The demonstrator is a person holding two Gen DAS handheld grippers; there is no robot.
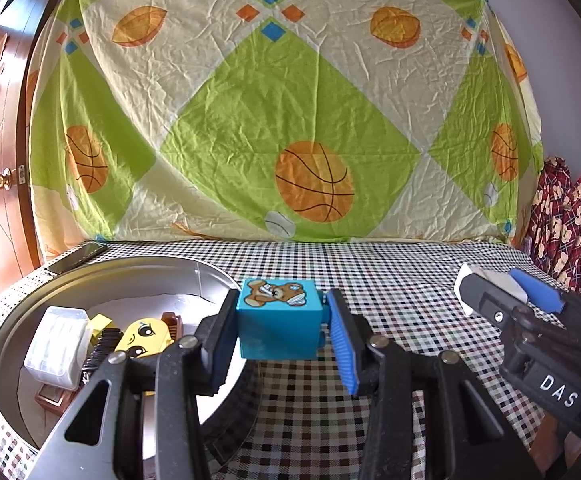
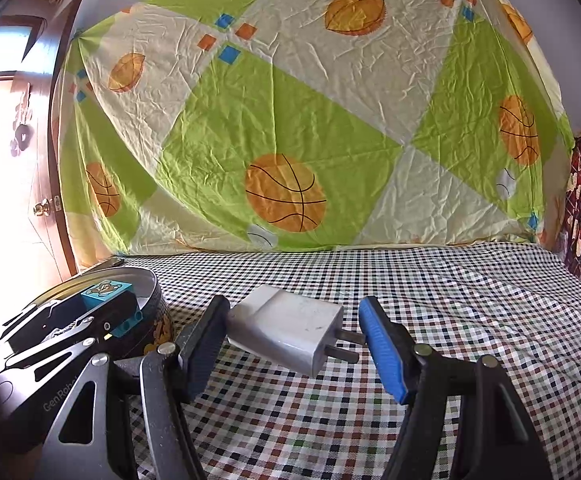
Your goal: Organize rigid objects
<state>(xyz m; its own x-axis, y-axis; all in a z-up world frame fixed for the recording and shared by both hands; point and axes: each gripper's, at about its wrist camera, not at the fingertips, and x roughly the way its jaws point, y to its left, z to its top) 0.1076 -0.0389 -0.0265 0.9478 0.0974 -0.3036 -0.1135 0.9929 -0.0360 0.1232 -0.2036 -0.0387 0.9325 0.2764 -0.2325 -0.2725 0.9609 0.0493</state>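
The left hand-held gripper (image 1: 280, 336) grips a blue block (image 1: 277, 322) printed with a bear, above the round metal tray's (image 1: 138, 276) rim. The right hand-held gripper (image 2: 294, 344) grips a white charger (image 2: 286, 328) above the checked counter (image 2: 430, 300).

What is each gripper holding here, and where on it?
Left gripper: blue bear block, clamped by opposite sides. Right gripper: white charger plug, held end to end, one pad at the prongs.

Each wrist camera sits close behind its own fingers, low over the checked tablecloth (image 1: 370, 280), facing the hung sheet (image 2: 290, 120); the left view looks over the round tray (image 1: 18, 320); both share tray, cloth and sheet.
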